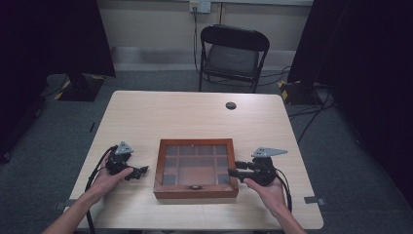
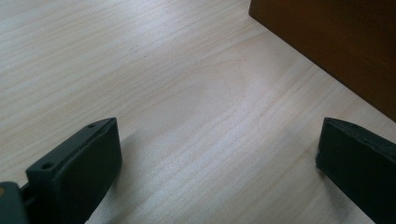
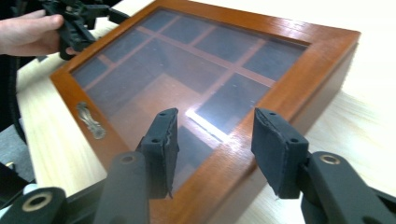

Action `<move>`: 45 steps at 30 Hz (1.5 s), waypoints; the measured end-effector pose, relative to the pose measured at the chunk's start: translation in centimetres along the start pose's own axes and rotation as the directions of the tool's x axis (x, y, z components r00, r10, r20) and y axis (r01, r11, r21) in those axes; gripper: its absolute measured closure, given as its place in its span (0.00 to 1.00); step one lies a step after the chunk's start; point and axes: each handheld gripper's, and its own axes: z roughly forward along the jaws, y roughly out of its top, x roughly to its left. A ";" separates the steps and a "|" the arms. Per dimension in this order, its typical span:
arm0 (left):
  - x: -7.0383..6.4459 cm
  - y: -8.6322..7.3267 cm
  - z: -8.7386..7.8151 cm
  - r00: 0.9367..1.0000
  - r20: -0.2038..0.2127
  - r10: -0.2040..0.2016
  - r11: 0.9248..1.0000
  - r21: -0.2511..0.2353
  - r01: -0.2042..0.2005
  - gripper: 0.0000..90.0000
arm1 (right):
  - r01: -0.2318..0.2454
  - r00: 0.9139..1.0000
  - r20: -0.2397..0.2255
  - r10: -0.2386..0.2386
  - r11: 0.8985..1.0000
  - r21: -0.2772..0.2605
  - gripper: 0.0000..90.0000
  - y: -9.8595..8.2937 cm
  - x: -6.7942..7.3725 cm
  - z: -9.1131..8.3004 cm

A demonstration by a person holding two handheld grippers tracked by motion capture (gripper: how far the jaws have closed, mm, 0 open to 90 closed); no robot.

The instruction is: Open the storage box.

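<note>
A brown wooden box (image 1: 196, 168) with a glass lid and inner compartments lies shut near the table's front edge; a metal clasp (image 3: 90, 120) sits on its front rim. My left gripper (image 1: 140, 171) rests low on the table just left of the box, jaws wide apart, with only bare wood between them and the box's side wall (image 2: 336, 46) ahead at the right. My right gripper (image 1: 234, 171) is open at the box's right edge, its fingertips (image 3: 163, 140) hovering over the lid's right rim (image 3: 261, 112). Nothing is held.
The light wooden table (image 1: 195, 117) has a round cable hole (image 1: 231, 105) at the back. A black folding chair (image 1: 233, 56) stands behind the table. Dark curtains hang at both sides, and cables run over the grey floor at the right.
</note>
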 end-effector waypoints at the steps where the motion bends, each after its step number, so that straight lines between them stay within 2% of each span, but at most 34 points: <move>1: 0.0 0.0 0.0 1.000 0.002 0.000 1.000 -0.001 0.000 0.00 | 0.002 1.000 -0.013 -0.002 1.000 0.002 0.58 0.1 0.1 0.0; 18: 0.0 0.1 0.1 1.000 0.005 -0.003 1.000 0.000 0.003 0.00 | 0.095 0.990 -0.111 -0.092 0.995 0.021 0.65 0.8 3.5 1.8; 20: 0.0 0.1 0.1 1.000 0.005 -0.003 1.000 -0.001 0.003 0.00 | 0.090 0.992 -0.095 -0.089 0.996 0.007 0.61 0.9 3.5 1.7; 22: 0.0 0.1 0.1 1.000 0.006 -0.003 1.000 -0.004 0.003 0.00 | 0.083 0.995 -0.054 -0.083 0.997 -0.001 0.57 0.9 3.0 1.4; 24: 0.0 0.1 0.1 1.000 0.007 -0.004 1.000 -0.002 0.004 0.00 | 0.068 0.996 -0.050 -0.069 0.998 -0.011 0.55 0.9 2.3 1.1; 26: 0.0 0.1 0.1 1.000 0.007 -0.003 1.000 -0.003 0.003 0.00 | 0.074 0.996 -0.055 -0.075 0.997 -0.018 0.52 1.0 2.3 0.9; 28: 0.0 0.1 0.1 1.000 0.005 0.000 1.000 -0.003 0.000 0.00 | 0.090 0.992 -0.084 -0.090 0.996 -0.013 0.56 1.0 2.7 1.0; 32: 0.0 0.1 0.1 1.000 0.005 -0.002 1.000 -0.003 0.002 0.00 | 0.128 0.984 -0.126 -0.127 0.992 0.006 0.57 1.2 4.0 1.8; 40: 0.0 0.1 0.1 1.000 0.005 -0.001 1.000 -0.003 0.001 0.00 | 0.146 0.972 -0.182 -0.147 0.989 -0.019 0.60 2.4 5.7 2.2; 45: 0.0 0.1 0.1 1.000 0.003 0.000 1.000 -0.001 0.000 0.00 | 0.185 0.958 -0.219 -0.184 0.983 -0.015 0.63 3.7 6.9 3.0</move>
